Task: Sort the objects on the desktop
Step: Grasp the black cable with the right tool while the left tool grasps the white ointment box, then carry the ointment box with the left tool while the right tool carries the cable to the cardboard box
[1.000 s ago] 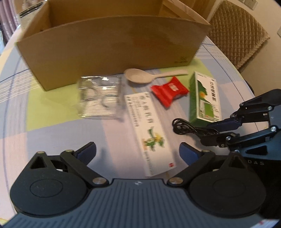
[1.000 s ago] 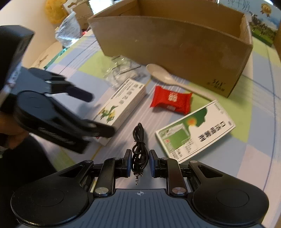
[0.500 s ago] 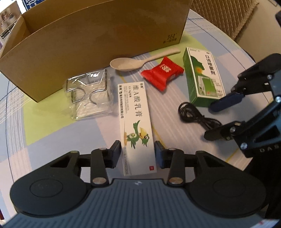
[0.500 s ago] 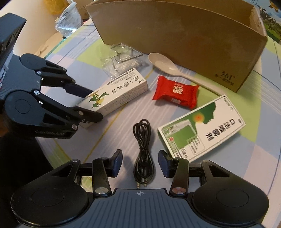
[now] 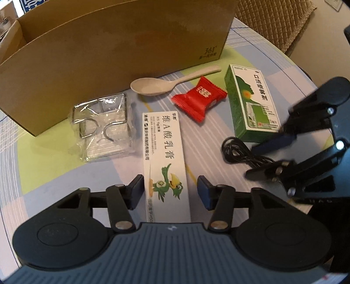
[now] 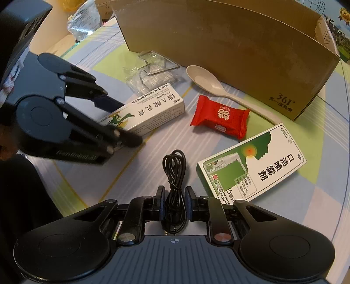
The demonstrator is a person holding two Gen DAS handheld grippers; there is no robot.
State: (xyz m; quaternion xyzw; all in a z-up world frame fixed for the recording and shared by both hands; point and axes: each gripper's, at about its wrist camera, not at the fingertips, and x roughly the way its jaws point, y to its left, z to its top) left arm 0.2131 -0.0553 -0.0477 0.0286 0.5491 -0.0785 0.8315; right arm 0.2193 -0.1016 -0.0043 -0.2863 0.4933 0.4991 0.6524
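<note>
A long white medicine box [image 5: 164, 153] with a green bird lies on the table, its near end between the fingers of my left gripper [image 5: 169, 189]. The jaws are opening and a gap shows at the right pad, so the box is not gripped. A coiled black cable [image 6: 174, 168] lies in front of my right gripper [image 6: 175, 203], which is shut on its near end. A green and white spray box [image 6: 251, 166], a red snack packet [image 6: 221, 118], a beige spoon [image 6: 203, 78] and a clear plastic pack [image 6: 151, 72] lie beyond.
A big open cardboard box [image 5: 109, 54] stands along the far side of the objects. The table's round edge [image 5: 306, 72] curves on the right, with a woven chair [image 5: 273, 21] behind it. A plastic bag [image 6: 83, 19] lies at the far left in the right wrist view.
My right gripper's jaws stood apart around the cable half a second ago and have closed on it. My left gripper narrowed from wide open around the white box, then widened slightly.
</note>
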